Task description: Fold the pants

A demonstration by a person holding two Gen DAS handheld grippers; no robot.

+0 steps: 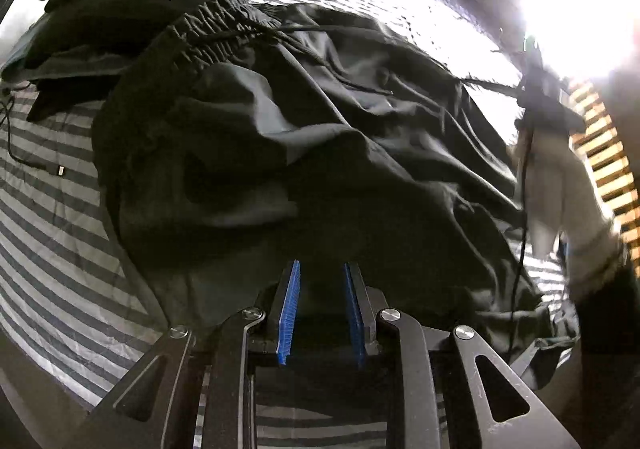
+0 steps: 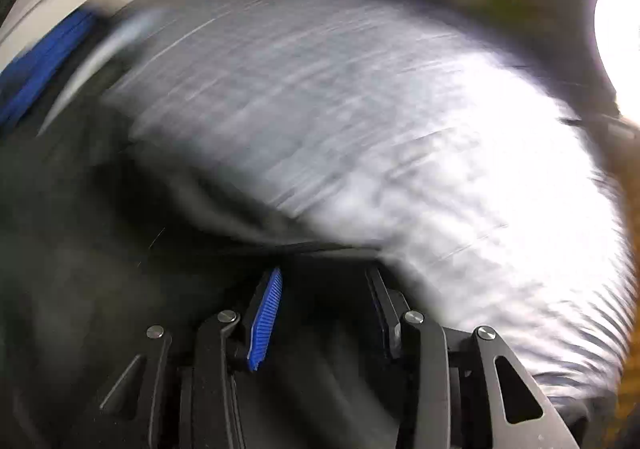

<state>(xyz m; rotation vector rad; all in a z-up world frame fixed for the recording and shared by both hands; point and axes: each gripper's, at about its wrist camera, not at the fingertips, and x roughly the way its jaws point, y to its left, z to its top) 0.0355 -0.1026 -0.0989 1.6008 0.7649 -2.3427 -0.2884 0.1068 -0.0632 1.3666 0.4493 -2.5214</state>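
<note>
Left hand-held gripper [image 1: 322, 269] gaping, empty | right hand-held gripper [image 2: 324, 273] gaping | black pants [image 1: 304, 153] rumpled on striped bedsheet [image 1: 52, 233]

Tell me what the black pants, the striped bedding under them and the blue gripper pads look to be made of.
Black pants: probably thin synthetic woven cloth, with a slight sheen, sharp creases and a gathered elastic waistband. Striped bedding: likely matte woven cotton or a blend, grey and white stripes. Blue pads: seemingly ribbed rubber or soft plastic, matte, on black hard fingers.
</note>
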